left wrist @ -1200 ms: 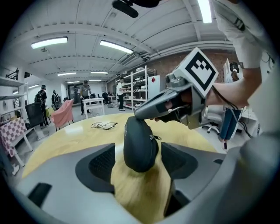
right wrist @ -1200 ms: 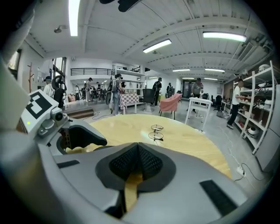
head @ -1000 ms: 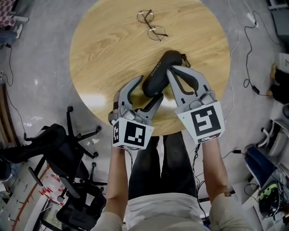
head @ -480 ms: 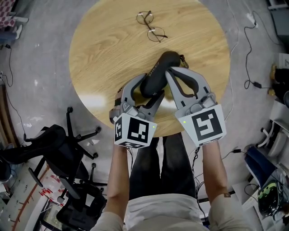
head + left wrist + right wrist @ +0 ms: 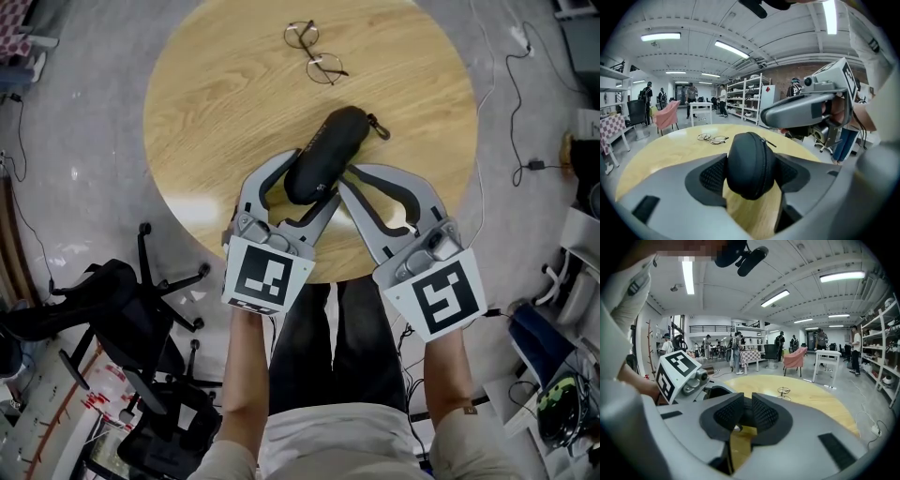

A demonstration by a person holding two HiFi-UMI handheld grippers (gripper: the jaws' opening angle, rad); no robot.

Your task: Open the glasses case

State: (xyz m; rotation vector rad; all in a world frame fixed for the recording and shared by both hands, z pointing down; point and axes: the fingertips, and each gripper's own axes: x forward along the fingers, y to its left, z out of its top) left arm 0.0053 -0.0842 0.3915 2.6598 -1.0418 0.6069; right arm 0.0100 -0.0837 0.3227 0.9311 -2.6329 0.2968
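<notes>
Head view: wood table (image 5: 216,103); left claw (image 5: 307,183) closing around case (image 5: 328,145), right claw (image 5: 350,175) opening, empty.

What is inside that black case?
Nothing of the inside shows: the case is closed, its zip shut. Glasses lie on the table beyond it; whether anything is inside is hidden.

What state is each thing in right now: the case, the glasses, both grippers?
glasses case: closed, near end between the left gripper's pads.
glasses: out of the case, lying on the table, apart from it.
left gripper: jaws closing, pads against both sides of the case.
right gripper: jaws opening, narrow gap, nothing between them.
</notes>
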